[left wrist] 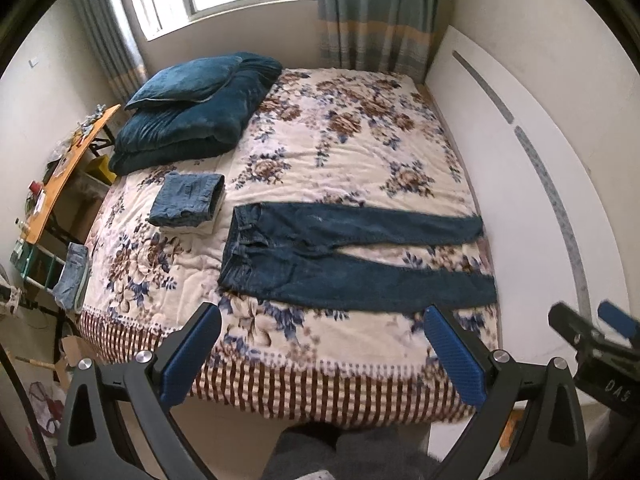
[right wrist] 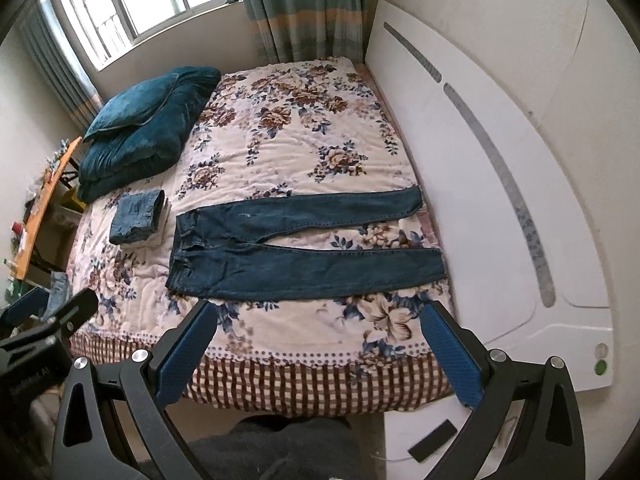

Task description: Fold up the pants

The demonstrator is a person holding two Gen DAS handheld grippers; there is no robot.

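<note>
Dark blue jeans lie flat on the floral bedspread, waistband at left, both legs spread toward the headboard at right; they also show in the right wrist view. My left gripper is open and empty, held above the bed's near edge, short of the jeans. My right gripper is open and empty, likewise above the near edge in front of the jeans. The right gripper shows at the right edge of the left wrist view; the left gripper shows at the left edge of the right wrist view.
A folded pair of jeans sits on folded white cloth left of the waistband. A teal pillow and folded duvet lie at the far left corner. The white headboard runs along the right. An orange desk with clutter stands left of the bed.
</note>
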